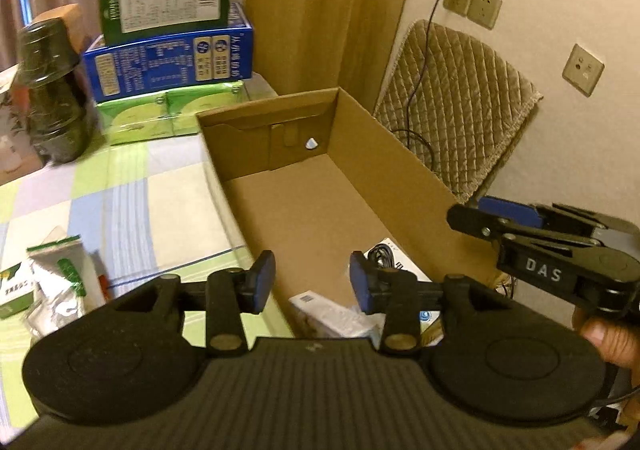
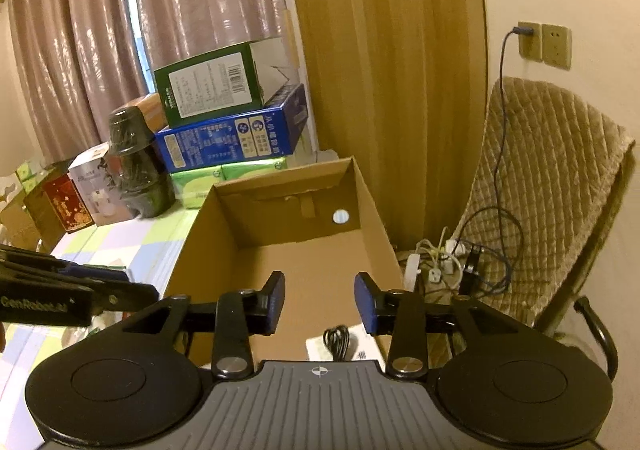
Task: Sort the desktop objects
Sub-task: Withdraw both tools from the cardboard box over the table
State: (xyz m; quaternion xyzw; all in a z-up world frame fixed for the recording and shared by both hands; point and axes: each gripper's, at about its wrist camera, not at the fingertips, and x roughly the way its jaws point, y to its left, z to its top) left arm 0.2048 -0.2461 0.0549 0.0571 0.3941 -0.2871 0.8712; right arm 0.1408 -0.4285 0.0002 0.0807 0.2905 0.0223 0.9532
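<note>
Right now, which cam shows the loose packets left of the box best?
Left wrist. The packets lie on the tablecloth beside the cardboard box, green-and-white wrappers visible though blurred. In the right wrist view, the left gripper hides almost all of them.

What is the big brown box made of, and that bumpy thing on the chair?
The big brown box looks like plain cardboard: matte brown walls with folded flaps and cut slots. The chair cover seems to be soft quilted fabric, tan and slightly fuzzy, with stitched diamond lines.
</note>
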